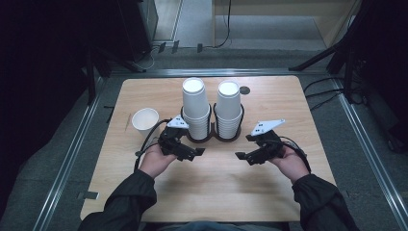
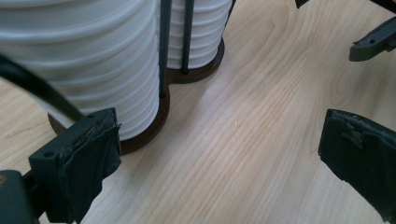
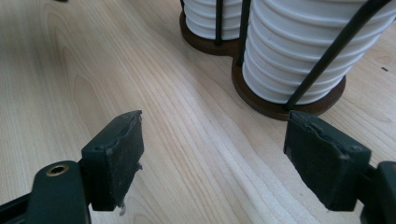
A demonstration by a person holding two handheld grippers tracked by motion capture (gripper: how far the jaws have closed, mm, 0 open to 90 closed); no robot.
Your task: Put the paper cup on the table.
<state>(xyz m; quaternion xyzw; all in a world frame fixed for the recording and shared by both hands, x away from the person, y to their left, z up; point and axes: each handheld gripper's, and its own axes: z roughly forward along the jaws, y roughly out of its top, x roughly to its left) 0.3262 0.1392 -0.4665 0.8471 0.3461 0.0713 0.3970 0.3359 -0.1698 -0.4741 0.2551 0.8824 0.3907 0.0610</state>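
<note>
We have both grippers low over the table (image 1: 211,187), near side of the cup holder (image 1: 212,137). Left gripper (image 1: 198,153) sits just near-left of the left cup stack (image 1: 195,108), jaws spread wide, nothing between them; in the left gripper view its jaws frame bare wood, with that stack (image 2: 93,60) just beyond the left jaw. Right gripper (image 1: 239,156) is near-right of the right cup stack (image 1: 228,108), jaws also wide apart and empty; right gripper view shows that stack (image 3: 303,51) close ahead. Both stacks stand upright in the wire holder, mid-table toward the far edge. A single cup (image 1: 145,120) stands left of the holder, apart from it, probably empty.
</note>
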